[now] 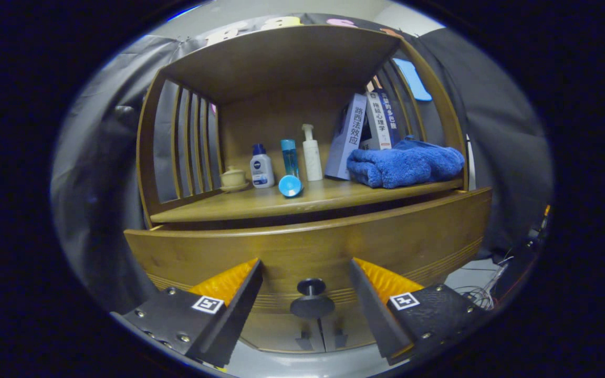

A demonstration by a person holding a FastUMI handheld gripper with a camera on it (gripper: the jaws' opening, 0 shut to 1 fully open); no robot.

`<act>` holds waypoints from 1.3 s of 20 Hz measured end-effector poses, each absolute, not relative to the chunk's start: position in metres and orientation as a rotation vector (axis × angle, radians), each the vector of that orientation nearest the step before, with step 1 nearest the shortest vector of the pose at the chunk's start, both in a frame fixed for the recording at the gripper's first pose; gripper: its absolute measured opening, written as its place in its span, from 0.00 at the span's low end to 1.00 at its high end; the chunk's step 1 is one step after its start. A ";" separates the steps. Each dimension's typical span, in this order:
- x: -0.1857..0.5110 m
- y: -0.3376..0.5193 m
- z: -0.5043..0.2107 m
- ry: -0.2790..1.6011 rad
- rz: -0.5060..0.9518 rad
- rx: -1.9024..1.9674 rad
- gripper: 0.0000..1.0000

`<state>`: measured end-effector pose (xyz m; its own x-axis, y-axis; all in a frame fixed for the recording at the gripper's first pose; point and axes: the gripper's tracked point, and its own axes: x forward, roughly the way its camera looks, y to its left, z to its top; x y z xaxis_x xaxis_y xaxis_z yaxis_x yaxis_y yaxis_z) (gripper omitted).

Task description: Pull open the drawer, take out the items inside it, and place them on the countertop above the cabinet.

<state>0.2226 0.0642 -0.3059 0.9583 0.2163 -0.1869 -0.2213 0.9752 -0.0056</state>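
One gripper (pixel 305 273), fingers spread wide and grasping nothing, with the drawer knob (pixel 311 302) sitting in the gap between them, not touched by either finger. Drawer (pixel 308 252) front seems to stand a little proud of the cabinet: a dark gap runs between its top edge and the countertop (pixel 260 202), so it looks slightly pulled out, but fisheye bend makes that hard to be sure of. Drawer interior hidden from this angle; cannot tell what, if anything, is in it.

Countertop already carries several things: small lidded cup (pixel 233 178) far left, white bottle with blue cap (pixel 262 168), blue tube (pixel 289 157), white pump bottle (pixel 312 155), and a blue cup lying on its side (pixel 290 186) nearer the front edge. On the right, books (pixel 365 131) lean against the back and a folded blue towel (pixel 405 165) lies in front of them.

Judgement on progress: ambiguous. This fits the drawer just being reached for with contents inside, or a late stage where some countertop items came out of it. Which items belong to the drawer cannot be told. Settled only: drawer not wide open, fingers released around the knob.
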 end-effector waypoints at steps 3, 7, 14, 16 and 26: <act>0.233 0.065 -0.302 0.185 0.226 0.010 0.99; 0.249 0.065 -0.299 0.186 0.244 -0.008 0.99; 0.265 0.063 -0.288 0.194 0.250 -0.042 0.99; 0.268 0.062 -0.284 0.188 0.248 -0.056 0.99; 0.270 0.061 -0.285 0.152 0.212 -0.123 0.99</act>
<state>0.2705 0.0606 -0.2855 0.9662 0.1996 -0.1629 -0.2181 0.9702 -0.1054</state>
